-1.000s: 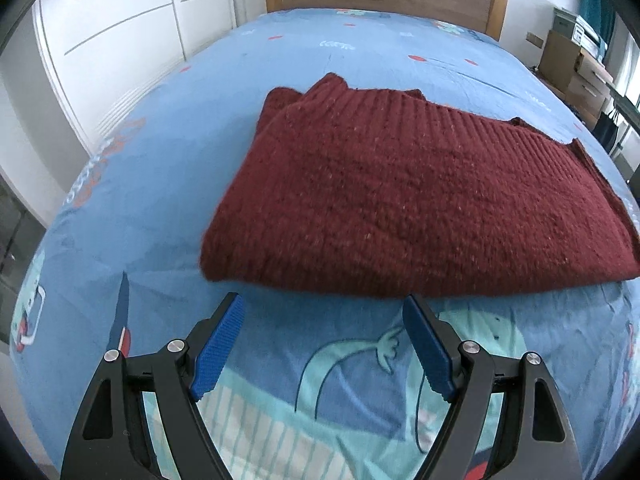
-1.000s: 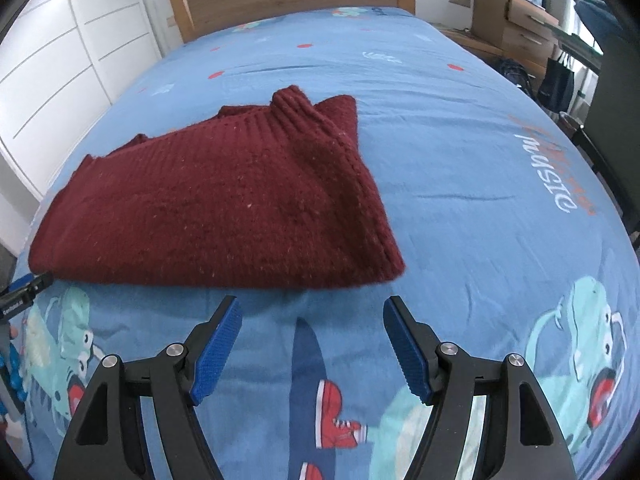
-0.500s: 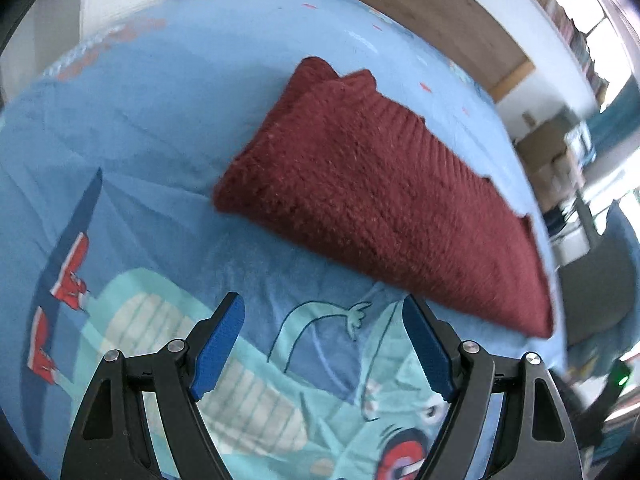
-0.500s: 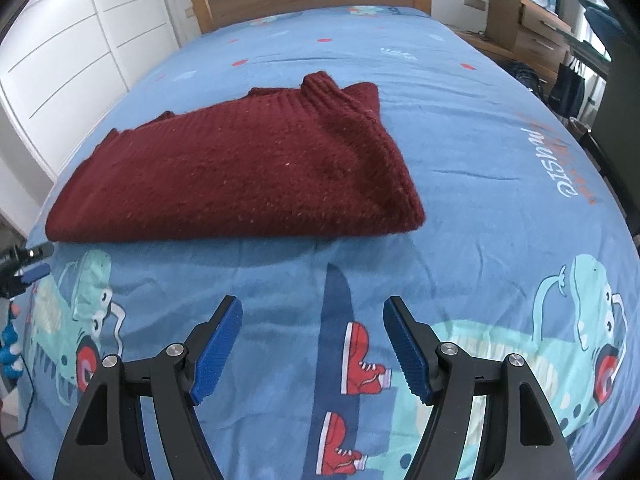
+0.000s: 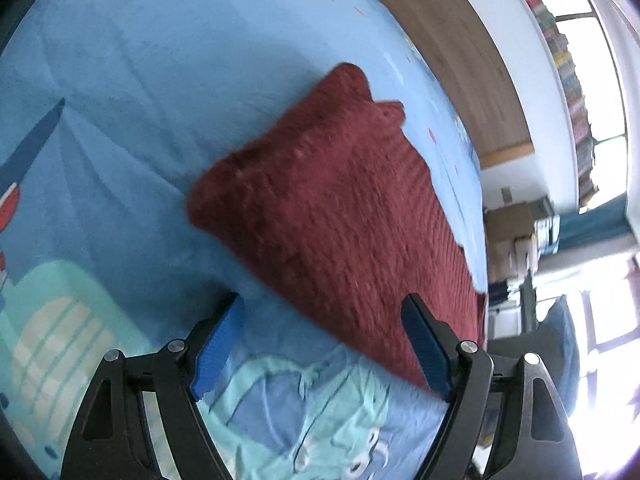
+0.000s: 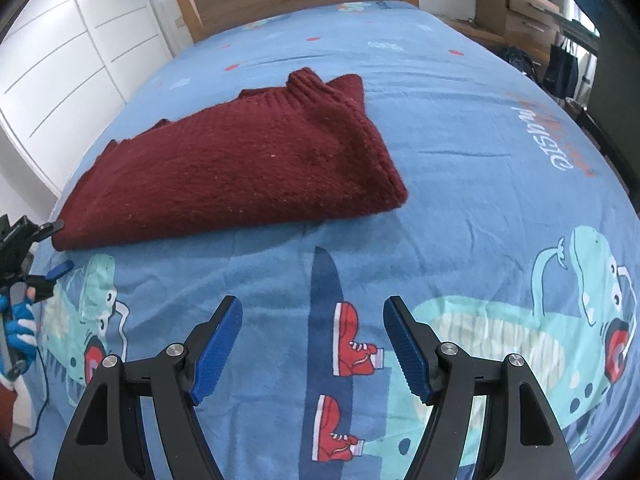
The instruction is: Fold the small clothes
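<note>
Sweater (image 6: 236, 172) lies folded on the blue bed (image 6: 460, 128); the left tongs (image 5: 322, 344) have rolled and swung toward its near end, released, nothing gripped; the right tongs (image 6: 312, 344) hang released, well short; another fold looks imminent.

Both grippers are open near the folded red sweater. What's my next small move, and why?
Probably ease the left gripper forward onto the near end of the sweater: its open jaws already bracket that edge, while the right gripper hangs open over bare sheet.
</note>
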### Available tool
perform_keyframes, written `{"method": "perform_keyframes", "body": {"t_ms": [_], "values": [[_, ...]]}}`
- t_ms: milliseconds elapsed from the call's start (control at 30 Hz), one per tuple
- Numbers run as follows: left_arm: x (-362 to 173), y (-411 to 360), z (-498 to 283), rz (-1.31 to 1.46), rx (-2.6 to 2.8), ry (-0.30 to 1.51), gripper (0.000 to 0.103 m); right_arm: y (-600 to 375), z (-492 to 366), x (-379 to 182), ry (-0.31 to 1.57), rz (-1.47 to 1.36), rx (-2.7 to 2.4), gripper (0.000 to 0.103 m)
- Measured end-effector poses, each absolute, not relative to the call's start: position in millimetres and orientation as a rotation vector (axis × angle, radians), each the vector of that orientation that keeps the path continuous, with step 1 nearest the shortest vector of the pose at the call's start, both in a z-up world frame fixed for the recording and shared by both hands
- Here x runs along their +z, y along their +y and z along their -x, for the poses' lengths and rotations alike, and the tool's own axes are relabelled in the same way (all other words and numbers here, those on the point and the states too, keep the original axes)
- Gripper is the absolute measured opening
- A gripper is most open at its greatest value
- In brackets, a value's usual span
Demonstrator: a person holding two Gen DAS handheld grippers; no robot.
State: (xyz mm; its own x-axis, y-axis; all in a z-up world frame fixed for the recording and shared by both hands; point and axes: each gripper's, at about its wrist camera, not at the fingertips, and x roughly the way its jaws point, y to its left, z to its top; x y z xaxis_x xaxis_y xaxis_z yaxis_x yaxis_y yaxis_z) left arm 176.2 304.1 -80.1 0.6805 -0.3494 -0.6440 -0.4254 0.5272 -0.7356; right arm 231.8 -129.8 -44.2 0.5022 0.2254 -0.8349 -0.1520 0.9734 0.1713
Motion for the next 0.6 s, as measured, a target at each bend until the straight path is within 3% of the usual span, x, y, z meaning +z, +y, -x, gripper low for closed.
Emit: {"method": "perform_keyframes", "body": {"t_ms": [600], "values": [[-105,353,-197,1.337,0.038,0.679,0.073,-127,-234,-43,1.014,-0.091,0.237,0.074]]}}
